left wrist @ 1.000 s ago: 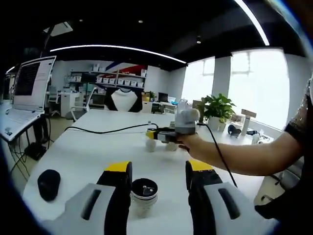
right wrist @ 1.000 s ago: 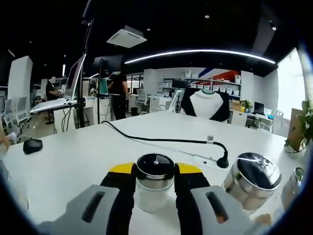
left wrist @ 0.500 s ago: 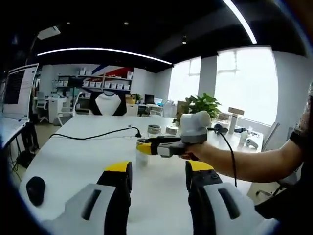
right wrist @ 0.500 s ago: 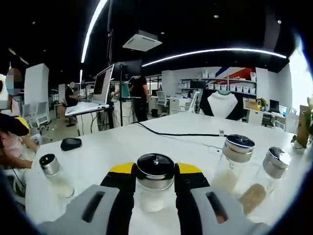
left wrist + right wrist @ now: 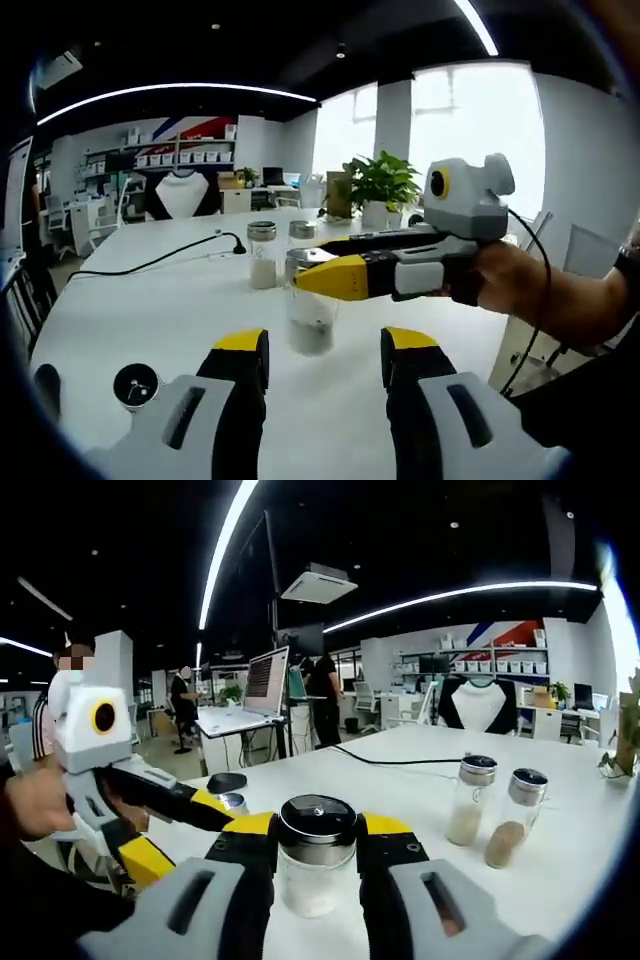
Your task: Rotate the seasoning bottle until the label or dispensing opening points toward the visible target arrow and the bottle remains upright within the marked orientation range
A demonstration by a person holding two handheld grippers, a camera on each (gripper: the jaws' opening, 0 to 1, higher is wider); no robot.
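My right gripper (image 5: 317, 827) is shut on a clear glass seasoning bottle (image 5: 314, 880) with white powder and a black-and-chrome cap; the bottle stands upright between the jaws. In the left gripper view the same bottle (image 5: 310, 322) hangs under the yellow-tipped right gripper (image 5: 318, 272), held by a hand from the right. I cannot tell whether its base touches the white table (image 5: 150, 310). My left gripper (image 5: 324, 342) is open just in front of that bottle, holding nothing. In the right gripper view, the left gripper (image 5: 185, 830) comes in from the left.
Two more seasoning bottles (image 5: 468, 798) (image 5: 510, 830) stand at the right in the right gripper view. A black-capped bottle (image 5: 135, 385) and a black mouse (image 5: 45, 380) lie at the lower left. A cable (image 5: 150, 265) and potted plant (image 5: 380, 190) sit farther back.
The right gripper has carried its bottle in front of the left gripper. The left gripper has left the black-capped bottle, which now stands at its lower left. Both views have swung.
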